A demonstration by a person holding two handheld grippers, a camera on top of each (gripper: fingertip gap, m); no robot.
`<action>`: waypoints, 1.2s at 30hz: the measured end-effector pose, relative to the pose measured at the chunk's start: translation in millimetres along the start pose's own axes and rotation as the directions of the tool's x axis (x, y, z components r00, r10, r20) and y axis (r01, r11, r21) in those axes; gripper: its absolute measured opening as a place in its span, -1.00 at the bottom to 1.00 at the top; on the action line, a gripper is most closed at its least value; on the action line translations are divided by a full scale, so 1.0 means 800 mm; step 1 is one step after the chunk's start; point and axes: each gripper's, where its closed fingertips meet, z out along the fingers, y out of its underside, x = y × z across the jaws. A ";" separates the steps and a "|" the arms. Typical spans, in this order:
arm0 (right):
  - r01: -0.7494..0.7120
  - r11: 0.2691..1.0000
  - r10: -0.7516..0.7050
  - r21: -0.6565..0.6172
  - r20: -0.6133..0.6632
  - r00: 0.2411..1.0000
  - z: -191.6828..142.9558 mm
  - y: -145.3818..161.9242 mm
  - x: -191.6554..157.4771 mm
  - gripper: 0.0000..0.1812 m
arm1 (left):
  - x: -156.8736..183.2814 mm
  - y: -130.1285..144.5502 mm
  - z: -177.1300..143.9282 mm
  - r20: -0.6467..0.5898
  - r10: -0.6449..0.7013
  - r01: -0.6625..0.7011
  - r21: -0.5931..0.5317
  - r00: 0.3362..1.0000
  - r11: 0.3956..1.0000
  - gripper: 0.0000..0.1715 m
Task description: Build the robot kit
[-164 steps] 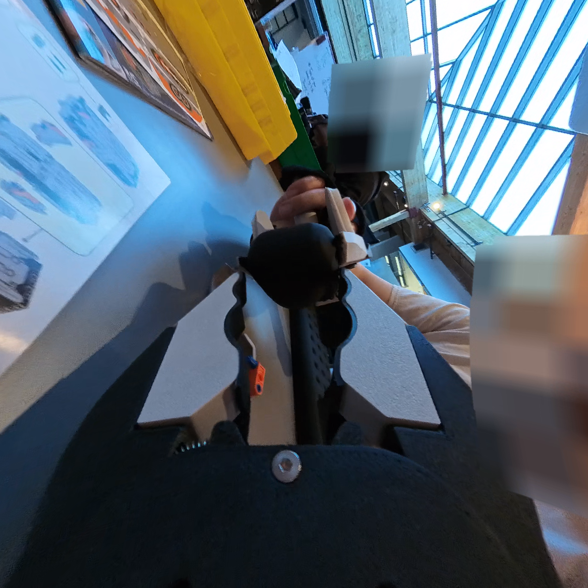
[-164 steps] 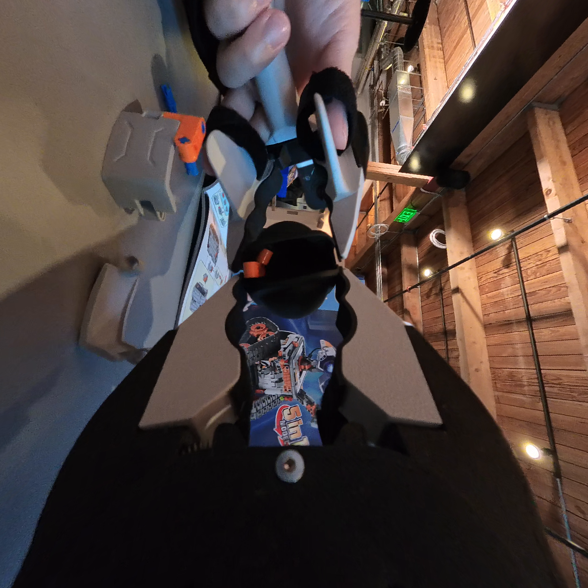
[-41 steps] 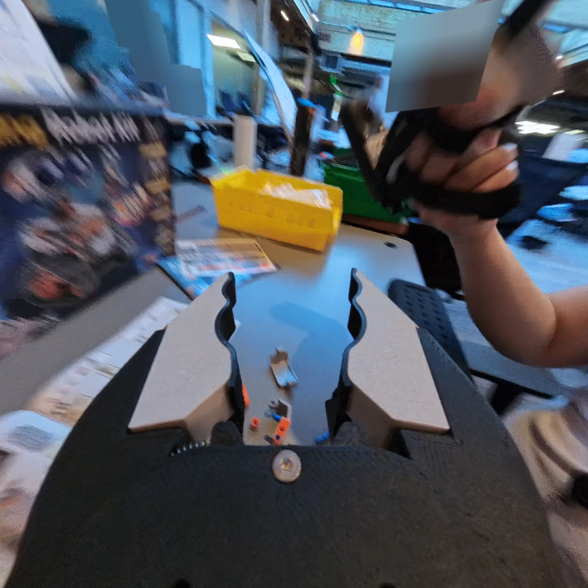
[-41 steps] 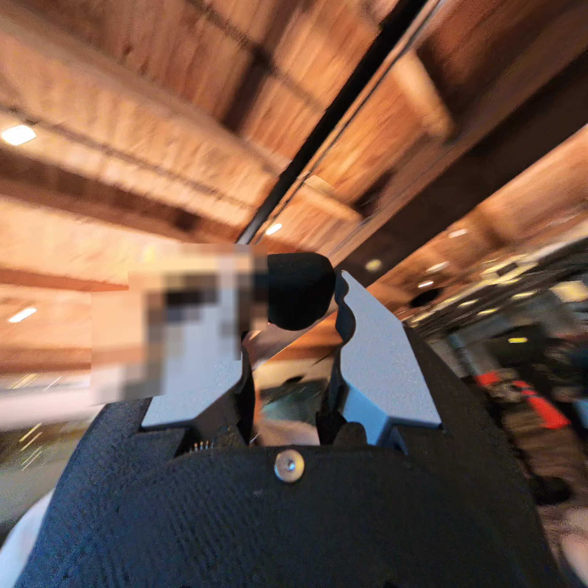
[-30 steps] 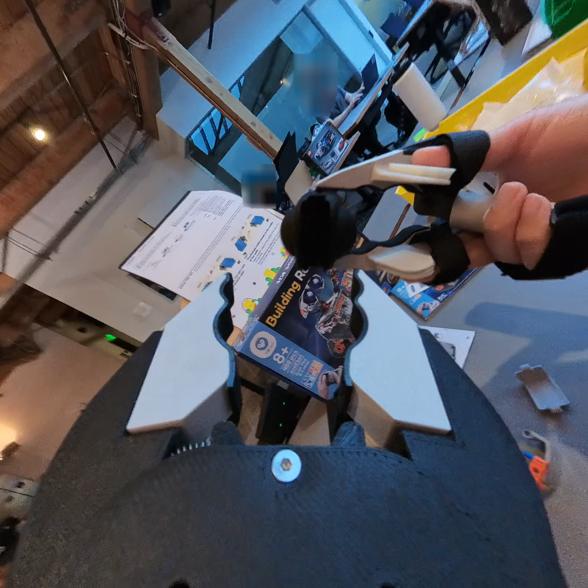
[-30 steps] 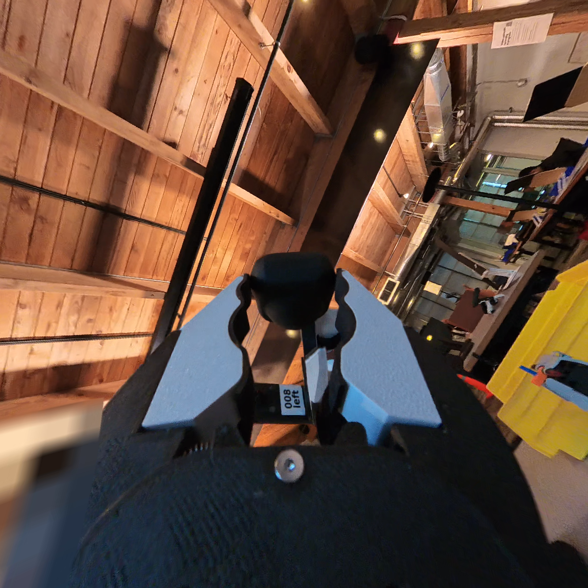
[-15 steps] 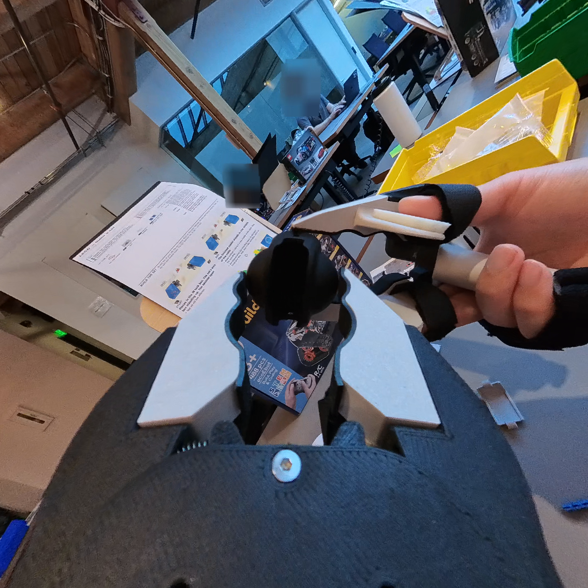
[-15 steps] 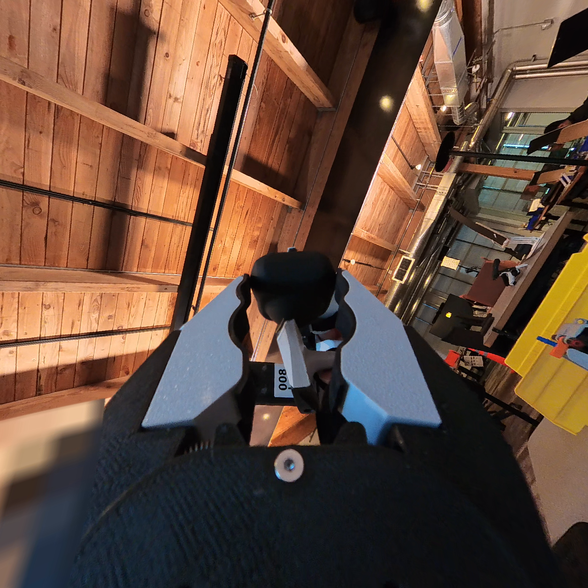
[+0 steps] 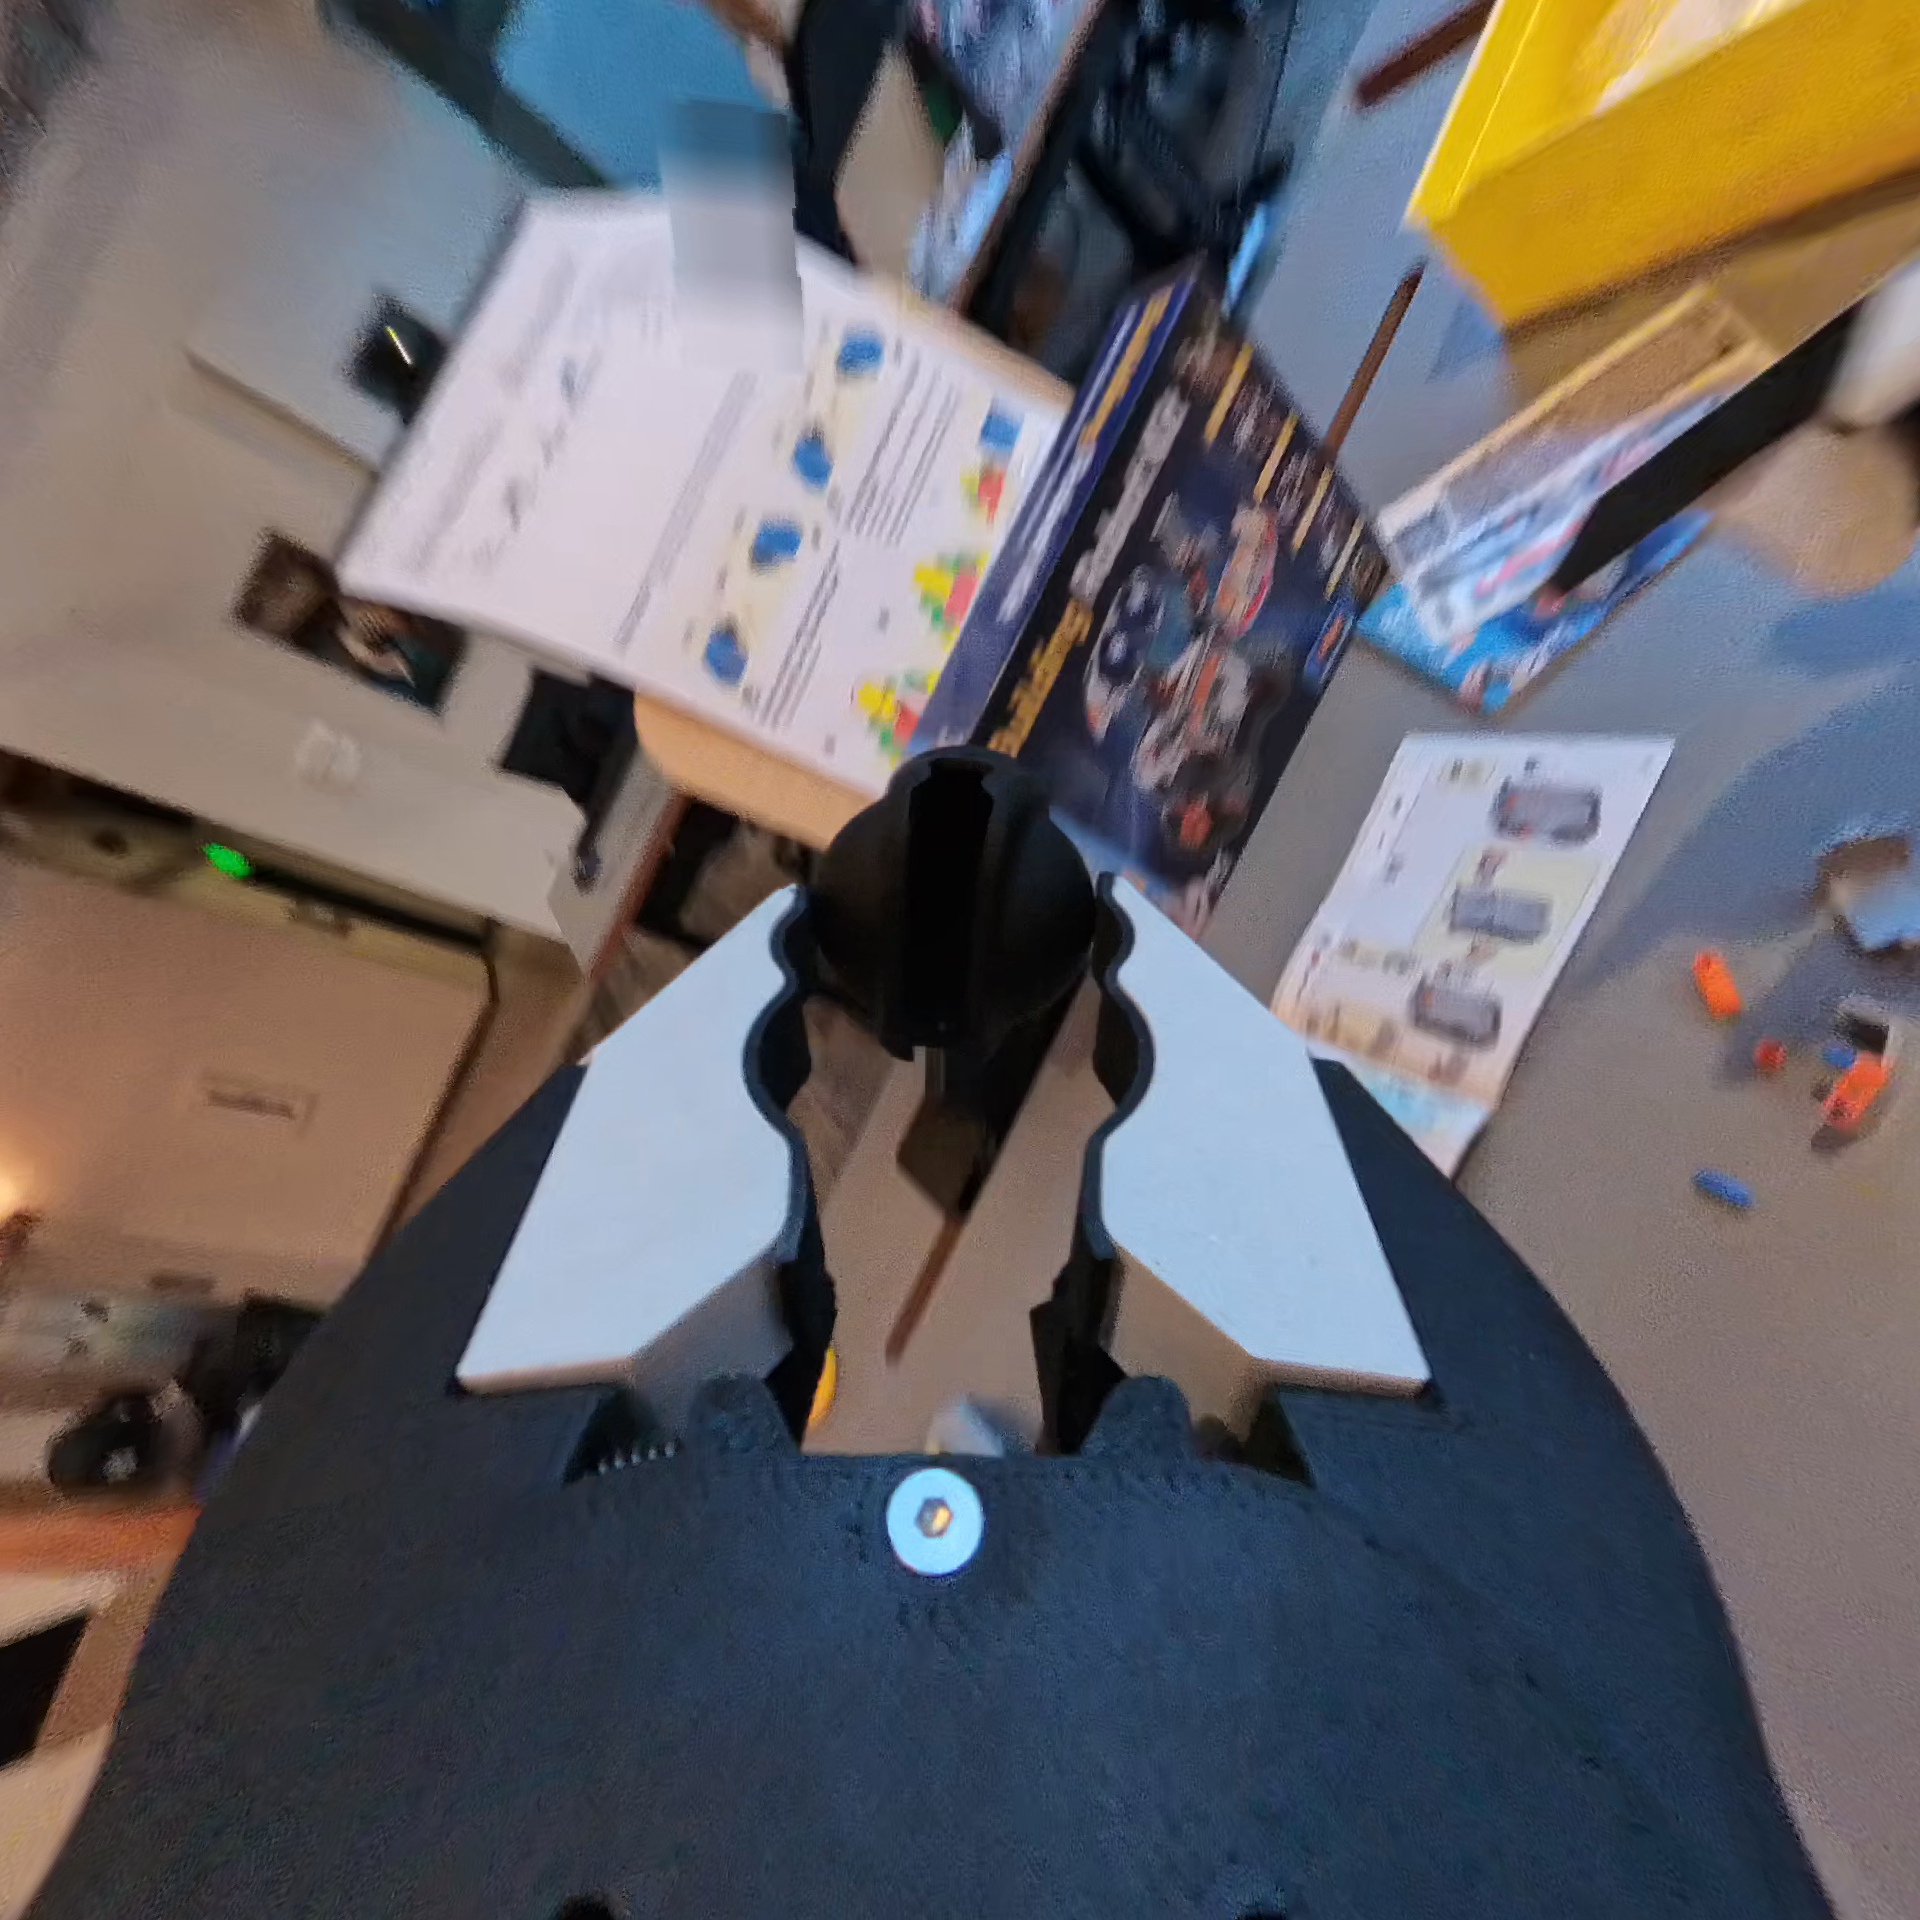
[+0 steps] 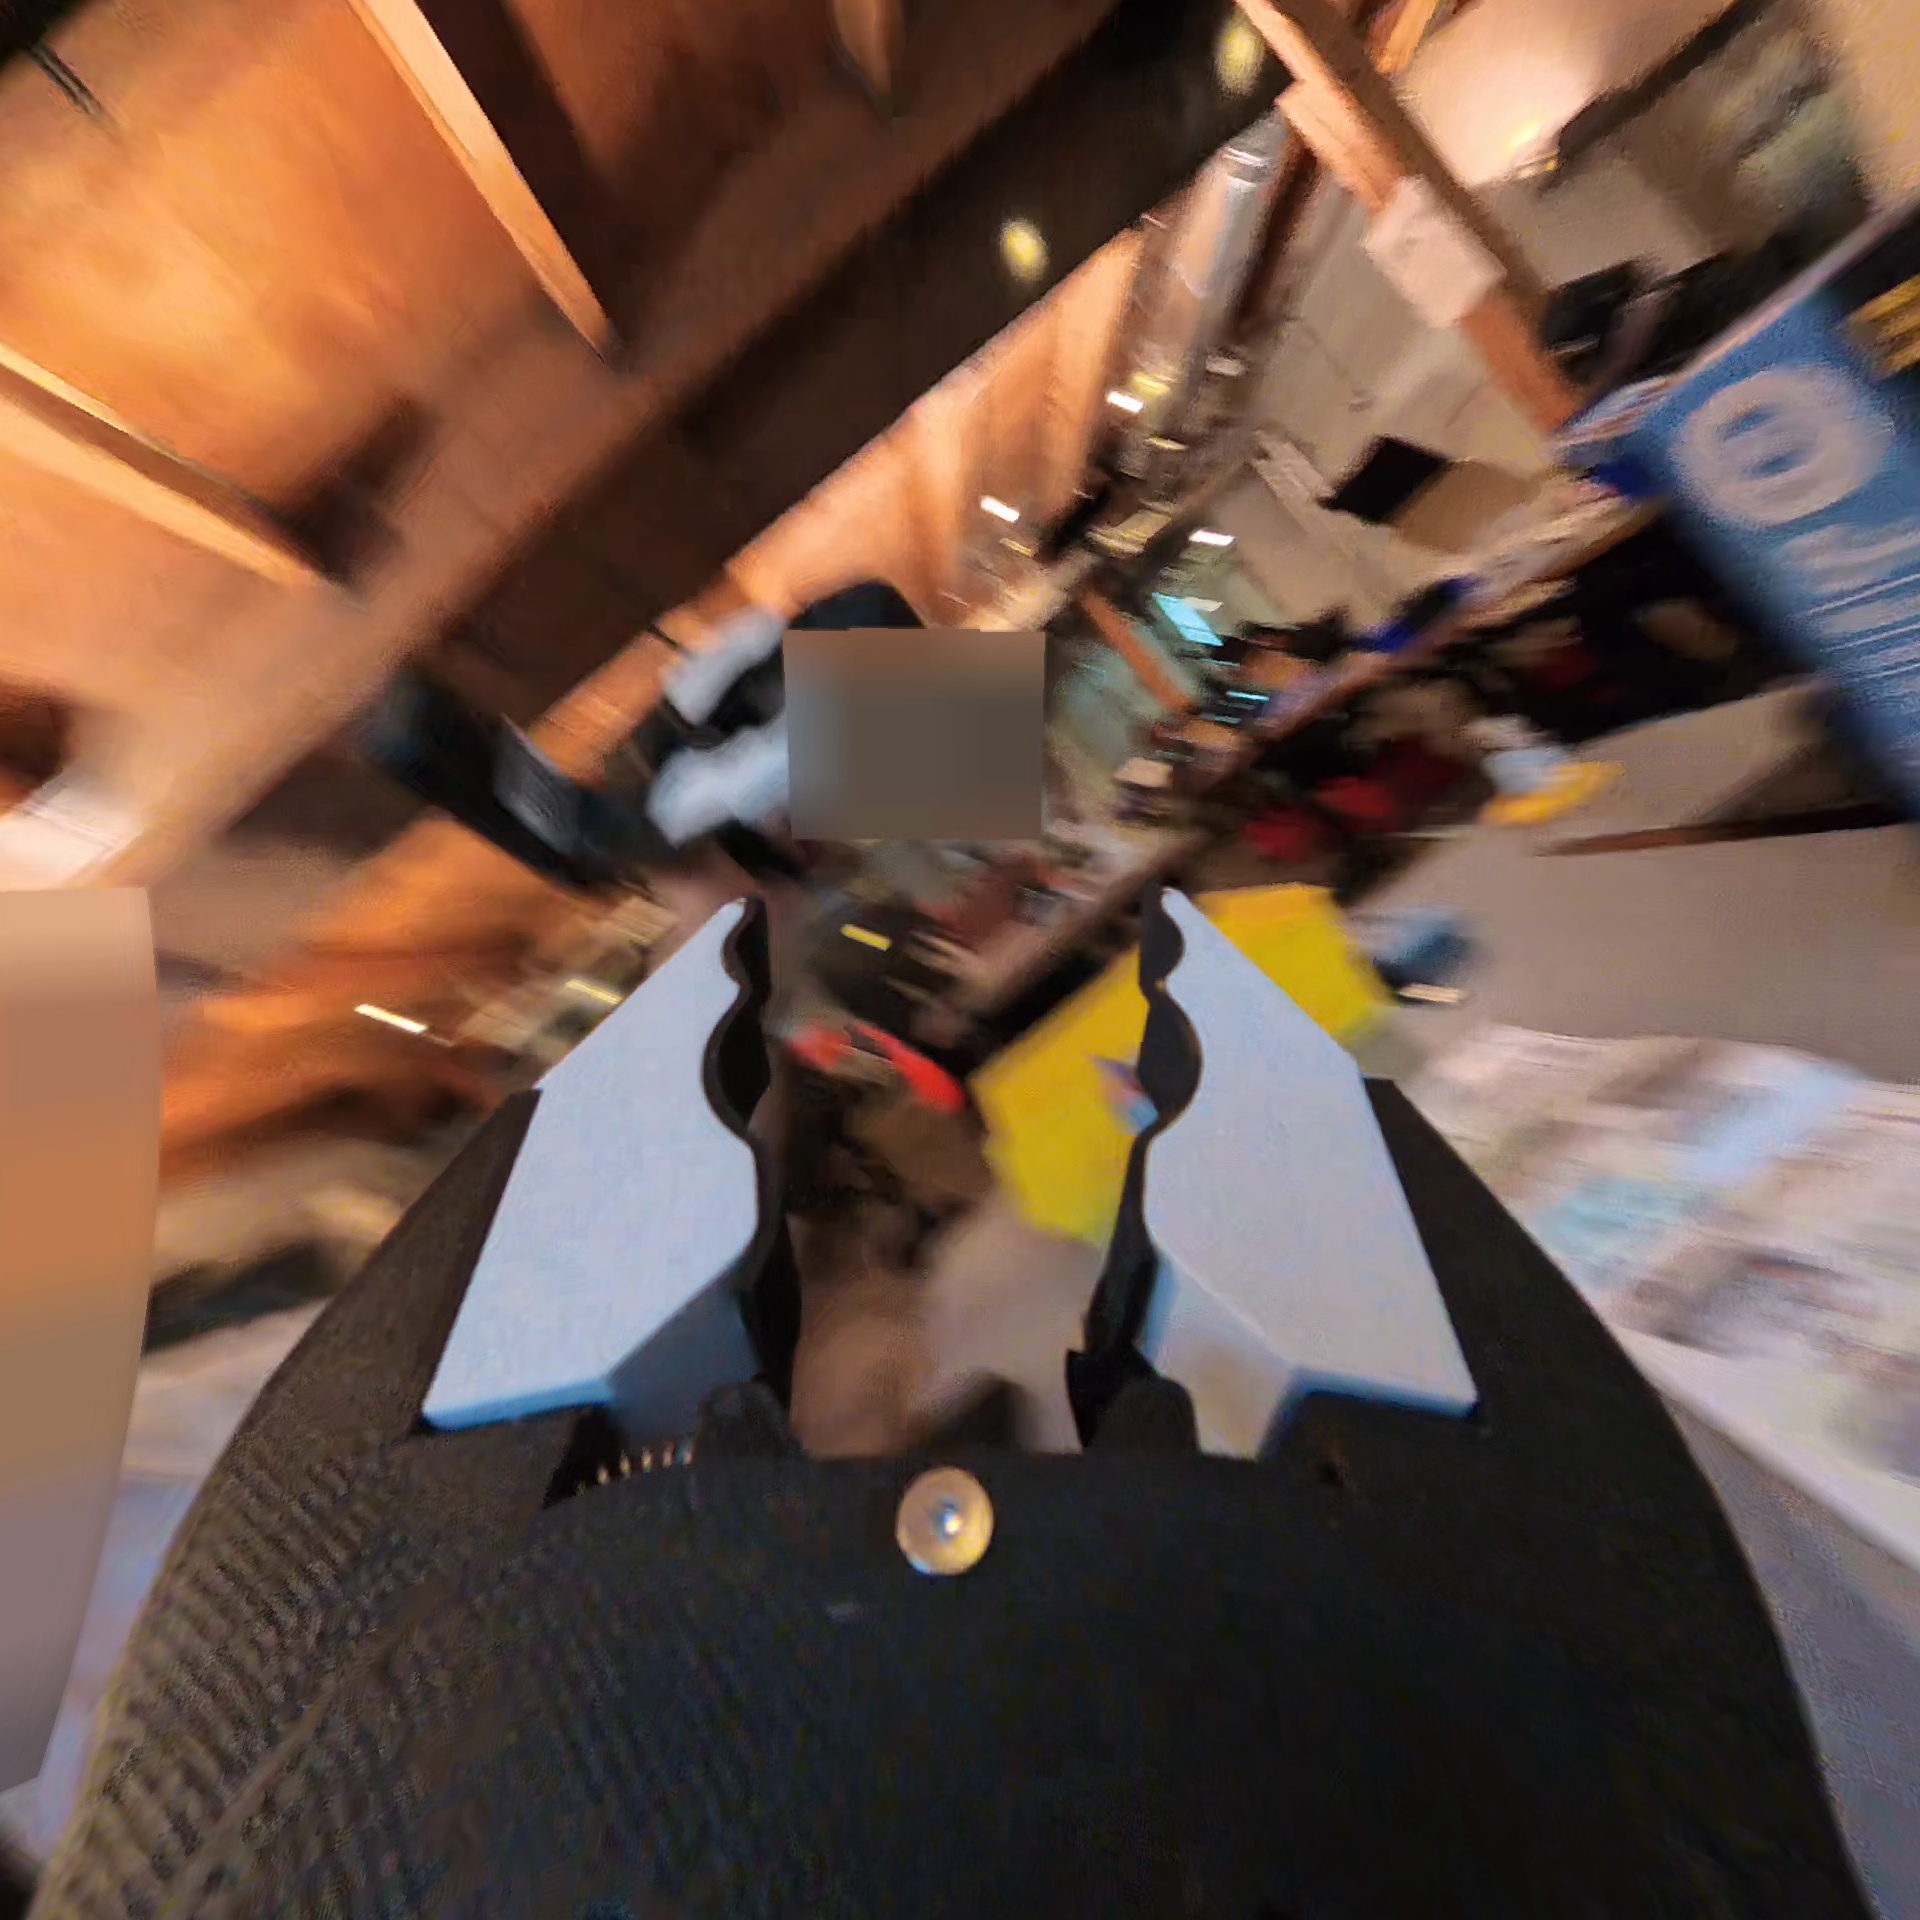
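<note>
My left gripper (image 9: pixel 951 894) is shut on a black rounded part (image 9: pixel 951 935) with a slot in its top, held at the fingertips above the grey table's (image 9: pixel 1662 1455) edge. My right gripper (image 10: pixel 954 904) is open and empty, held in the air; its view is badly motion-blurred. A dark blue toy box (image 9: pixel 1174 623) stands behind the black part, and an instruction sheet (image 9: pixel 1475 914) lies on the table to its right. Small orange and blue pieces (image 9: pixel 1849 1091) and a grey piece (image 9: pixel 1870 904) lie at the far right.
A yellow bin (image 9: pixel 1662 135) stands at the upper right and also shows past the right gripper (image 10: pixel 1060 1122). A white printed board (image 9: pixel 707 468) leans behind the box. A blue booklet (image 9: pixel 1507 582) lies by the box. The blue box (image 10: pixel 1787 499) shows at the upper right of the right wrist view. Between my right fingertips and the grey piece (image 9: pixel 1870 904) there is roughly 20 cm.
Half a second ago both grippers were on the black part. The right gripper has opened, let go and swung away. The left gripper keeps the part and has turned towards the table.
</note>
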 end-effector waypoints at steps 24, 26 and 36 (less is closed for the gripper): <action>0.400 0.791 -0.604 -0.463 -0.482 0.635 -0.112 0.023 0.156 -0.29 | -0.137 0.567 0.152 0.377 -0.762 0.673 -0.732 0.527 0.103 -0.42; 0.372 0.810 -0.573 -0.452 -0.477 0.666 -0.110 0.024 0.158 -0.30 | -0.138 0.594 0.164 0.401 -0.780 0.693 -0.718 0.480 0.058 -0.42; 0.407 0.804 -0.587 -0.433 -0.467 0.662 -0.108 0.010 0.154 -0.32 | -0.136 0.695 0.178 0.506 -0.743 0.697 -0.713 0.438 -0.075 -0.42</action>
